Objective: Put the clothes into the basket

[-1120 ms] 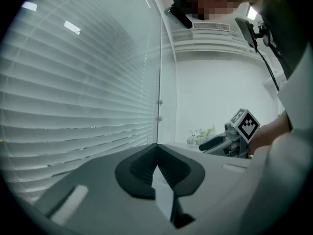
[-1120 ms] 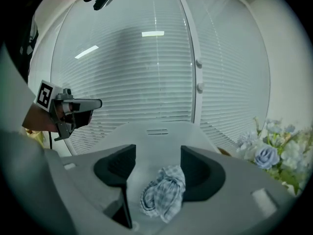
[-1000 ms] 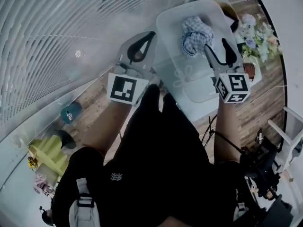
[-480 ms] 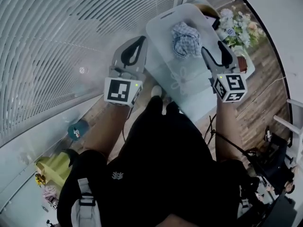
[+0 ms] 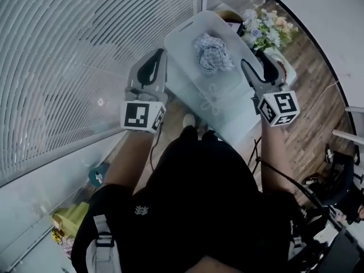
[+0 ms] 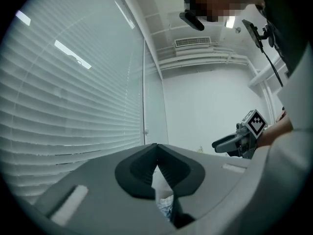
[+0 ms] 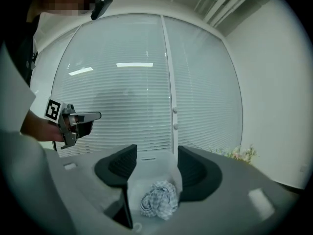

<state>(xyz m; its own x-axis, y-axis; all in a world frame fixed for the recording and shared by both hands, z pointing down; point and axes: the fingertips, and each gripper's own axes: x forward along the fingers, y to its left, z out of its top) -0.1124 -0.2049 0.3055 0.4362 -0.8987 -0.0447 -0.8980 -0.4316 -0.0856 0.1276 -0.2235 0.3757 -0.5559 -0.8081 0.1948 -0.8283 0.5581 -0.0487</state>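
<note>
The checked cloth (image 5: 213, 53) is lying bunched in the far half of the white basket (image 5: 227, 110), resting on its floor and clear of both grippers. I am therefore judging this piece as delivered, and the step in hand as getting clear of it. The right gripper (image 7: 156, 151) is hanging at the basket's right rim with its fingers (image 7: 195, 173) standing apart and pinching nothing; the cloth is showing between them but beyond their tips. The left gripper (image 6: 156, 153) is hovering just beside the left rim, its fingers clenched tip to tip on nothing I can make out. To do this well, the right one should be lifting straight up and back before swinging anywhere, keeping its spread fingers off the cloth's folds and off the thin rim, which looks light enough to tip or slide. No other clothes are showing, so looking round for more comes next. A bunch of flowers (image 5: 263, 26) is standing just beyond the far right corner, limiting any sweep that way. The window blinds (image 5: 85, 56) are closing in the left, and the person's shoe (image 5: 189, 120) is sitting near the basket's near-left edge. What is carrying the basket I cannot tell.
</note>
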